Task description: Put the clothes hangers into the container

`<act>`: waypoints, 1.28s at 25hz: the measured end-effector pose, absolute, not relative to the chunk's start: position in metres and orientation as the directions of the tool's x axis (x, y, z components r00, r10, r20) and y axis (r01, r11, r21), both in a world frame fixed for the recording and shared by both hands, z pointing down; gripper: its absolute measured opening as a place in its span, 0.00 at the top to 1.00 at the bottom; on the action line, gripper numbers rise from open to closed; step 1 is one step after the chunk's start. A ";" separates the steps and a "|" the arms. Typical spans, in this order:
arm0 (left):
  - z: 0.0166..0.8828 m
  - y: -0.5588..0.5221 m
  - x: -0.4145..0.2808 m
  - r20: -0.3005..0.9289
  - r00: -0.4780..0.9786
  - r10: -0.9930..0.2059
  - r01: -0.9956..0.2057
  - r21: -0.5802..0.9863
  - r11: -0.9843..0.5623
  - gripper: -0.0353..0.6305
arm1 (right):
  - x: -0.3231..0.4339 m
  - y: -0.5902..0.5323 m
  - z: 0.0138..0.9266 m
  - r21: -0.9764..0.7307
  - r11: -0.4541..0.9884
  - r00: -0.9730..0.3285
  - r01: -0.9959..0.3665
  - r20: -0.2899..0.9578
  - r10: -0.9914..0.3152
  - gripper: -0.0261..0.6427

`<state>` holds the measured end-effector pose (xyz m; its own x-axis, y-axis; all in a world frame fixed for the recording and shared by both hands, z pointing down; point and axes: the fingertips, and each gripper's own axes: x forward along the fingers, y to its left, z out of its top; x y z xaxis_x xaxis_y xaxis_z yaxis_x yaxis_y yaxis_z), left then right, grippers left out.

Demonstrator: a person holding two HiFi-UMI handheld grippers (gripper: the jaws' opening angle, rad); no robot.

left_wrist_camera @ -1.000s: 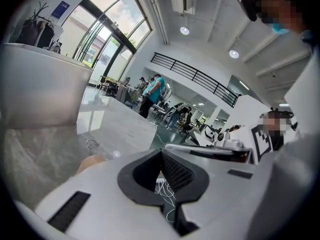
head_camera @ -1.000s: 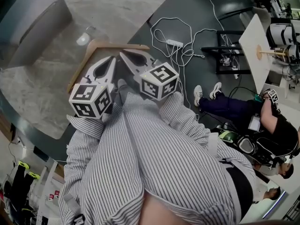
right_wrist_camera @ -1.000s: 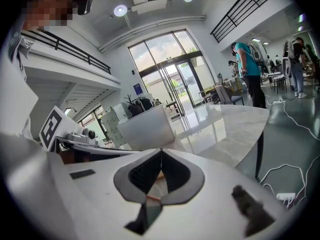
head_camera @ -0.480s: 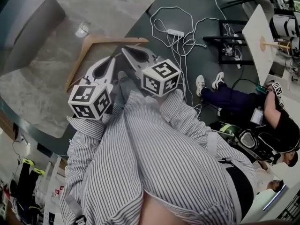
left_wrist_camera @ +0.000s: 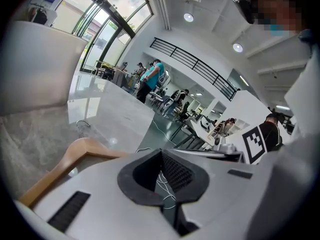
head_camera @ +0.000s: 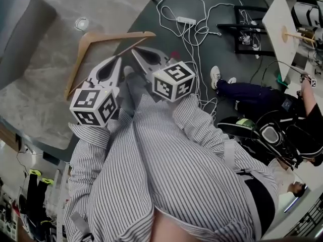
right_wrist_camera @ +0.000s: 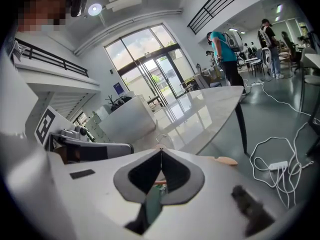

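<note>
Item: wooden clothes hanger (head_camera: 116, 35), lying flat on the marble counter (head_camera: 40, 95), wire hook (head_camera: 81, 23) toward 11 o'clock.

Item: grey container (head_camera: 20, 29), on the counter at 10 o'clock of the hanger, well apart from it.

Item: left hand-held gripper (head_camera: 120, 59), jaws narrow, tips meeting, nothing between them; tip over the hanger's lower bar.

Item: right hand-held gripper (head_camera: 134, 50), jaws closed tip to tip, empty; tip just beside the same bar. Contact with the hanger cannot be told.

Item: white power strip (head_camera: 186, 20) with cables, on the floor at 1 o'clock.
</note>
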<state>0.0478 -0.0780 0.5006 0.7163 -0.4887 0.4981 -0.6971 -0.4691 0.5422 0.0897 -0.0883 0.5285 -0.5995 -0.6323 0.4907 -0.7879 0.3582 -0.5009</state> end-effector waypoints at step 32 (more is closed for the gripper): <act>0.569 -0.082 0.105 0.569 0.774 -0.280 -0.617 0.576 -0.536 0.93 | 0.138 -0.085 0.616 -0.721 0.029 -0.544 -0.692 0.495 -0.678 0.83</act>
